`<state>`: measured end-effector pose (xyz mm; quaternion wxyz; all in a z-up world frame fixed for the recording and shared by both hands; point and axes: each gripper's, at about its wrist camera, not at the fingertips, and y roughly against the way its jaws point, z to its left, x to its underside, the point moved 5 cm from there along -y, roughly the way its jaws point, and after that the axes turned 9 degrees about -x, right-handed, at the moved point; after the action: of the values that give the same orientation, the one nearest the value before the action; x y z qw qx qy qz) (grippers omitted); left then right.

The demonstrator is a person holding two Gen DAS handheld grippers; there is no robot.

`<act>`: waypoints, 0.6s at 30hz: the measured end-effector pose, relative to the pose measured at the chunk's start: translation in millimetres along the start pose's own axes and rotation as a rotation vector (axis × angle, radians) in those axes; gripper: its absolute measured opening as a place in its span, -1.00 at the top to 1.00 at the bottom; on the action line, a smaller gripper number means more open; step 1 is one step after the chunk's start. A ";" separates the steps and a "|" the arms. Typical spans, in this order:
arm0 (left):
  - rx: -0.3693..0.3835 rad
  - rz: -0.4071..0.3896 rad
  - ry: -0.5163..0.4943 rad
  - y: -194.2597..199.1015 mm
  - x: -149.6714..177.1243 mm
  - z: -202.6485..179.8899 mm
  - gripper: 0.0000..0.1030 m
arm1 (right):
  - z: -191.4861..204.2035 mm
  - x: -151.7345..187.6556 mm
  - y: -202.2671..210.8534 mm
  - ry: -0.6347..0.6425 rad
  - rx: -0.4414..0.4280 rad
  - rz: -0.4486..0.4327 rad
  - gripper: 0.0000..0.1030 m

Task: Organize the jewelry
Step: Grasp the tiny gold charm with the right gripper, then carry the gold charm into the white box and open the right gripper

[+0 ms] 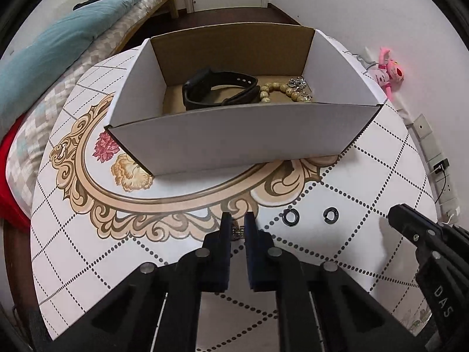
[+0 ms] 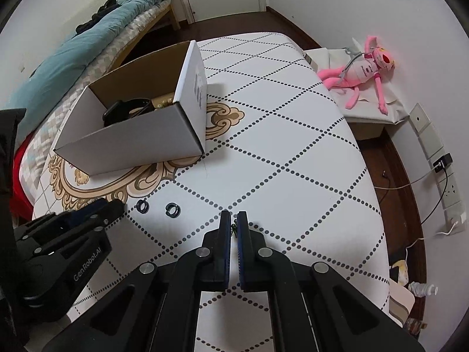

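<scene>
In the left wrist view my left gripper (image 1: pixel 237 220) is shut on a small silver jewelry piece (image 1: pixel 237 231), low over the patterned table. In the right wrist view my right gripper (image 2: pixel 233 219) is shut on a small dark metal piece (image 2: pixel 234 227). Two black rings (image 1: pixel 291 216) (image 1: pixel 331 214) lie on the table between the grippers; they show as rings (image 2: pixel 142 206) (image 2: pixel 170 209) in the right wrist view. Beyond stands an open white cardboard box (image 1: pixel 234 143) (image 2: pixel 132 143). It holds a black wristband (image 1: pixel 217 92), a beaded bracelet (image 1: pixel 278 89) and silver pieces (image 1: pixel 297 83).
The table (image 2: pixel 293 152) is white with dotted diamonds and a gold floral motif. A bed with a teal blanket (image 1: pixel 58 44) runs along its left side. A pink plush toy (image 2: pixel 360 73) lies on a low stand at the right. Wall sockets and cables (image 2: pixel 442 164) are beside the right edge.
</scene>
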<state>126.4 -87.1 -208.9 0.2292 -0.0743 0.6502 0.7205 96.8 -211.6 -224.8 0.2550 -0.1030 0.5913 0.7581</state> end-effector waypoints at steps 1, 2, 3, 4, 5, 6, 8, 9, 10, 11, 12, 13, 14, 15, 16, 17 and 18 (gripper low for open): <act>0.000 -0.002 0.000 0.2 0.5 0.7 0.88 | 0.6 -1.2 0.9 -0.001 -0.001 -0.003 0.92; 0.002 -0.002 0.003 0.5 1.3 1.2 0.88 | 1.6 -1.7 2.0 -0.001 -0.004 -0.006 0.92; 0.007 -0.001 0.007 1.0 2.2 1.7 0.88 | 2.5 -2.5 3.1 -0.001 -0.007 -0.008 0.92; 0.010 0.001 0.008 0.5 2.3 2.4 0.88 | 3.9 -3.5 4.5 0.001 -0.009 -0.012 0.92; 0.014 0.002 0.011 1.2 3.4 2.8 0.88 | 5.8 -4.4 6.2 0.002 -0.012 -0.015 0.92; 0.018 0.003 0.015 2.5 4.8 3.1 0.88 | 7.7 -5.0 8.0 0.002 -0.016 -0.018 0.92; 0.035 0.005 0.022 7.0 6.8 5.6 0.88 | 10.5 -7.4 12.0 0.004 -0.024 -0.028 0.92; 0.046 0.003 0.026 11.6 6.4 7.1 0.88 | 11.8 -8.8 14.4 0.004 -0.030 -0.033 0.92; 0.062 -0.002 0.031 18.2 5.0 8.7 0.88 | 13.8 -11.1 17.9 0.002 -0.039 -0.038 0.92; 0.078 -0.008 0.037 25.3 2.9 10.2 0.88 | 15.4 -12.8 20.3 0.002 -0.044 -0.042 0.93; 0.093 -0.016 0.043 32.6 -0.3 12.2 0.88 | 18.1 -16.1 25.3 0.001 -0.057 -0.051 0.93; 0.112 -0.031 0.052 43.9 -5.9 15.2 0.88 | 19.9 -19.4 30.0 0.000 -0.069 -0.058 0.93; 0.129 -0.048 0.059 54.7 -13.0 18.4 0.88 | 21.5 -23.2 33.6 -0.002 -0.080 -0.064 0.93; 0.147 -0.068 0.069 67.4 -23.3 23.0 0.88 | 24.3 -29.6 40.0 -0.007 -0.101 -0.073 0.93; 0.158 -0.081 0.075 75.1 -31.7 27.2 0.88 | 27.1 -37.3 46.3 -0.009 -0.120 -0.085 0.93; 0.170 -0.093 0.082 82.8 -42.6 31.6 0.88 | 29.2 -43.8 51.1 -0.010 -0.134 -0.095 0.93; 0.183 -0.103 0.088 88.6 -54.1 37.0 0.88 | 32.7 -54.2 55.8 -0.011 -0.156 -0.104 0.93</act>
<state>143.5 -68.2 -101.6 0.2430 -0.1183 0.7179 0.6415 119.1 -204.4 -143.7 0.2883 -0.1488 0.5231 0.7881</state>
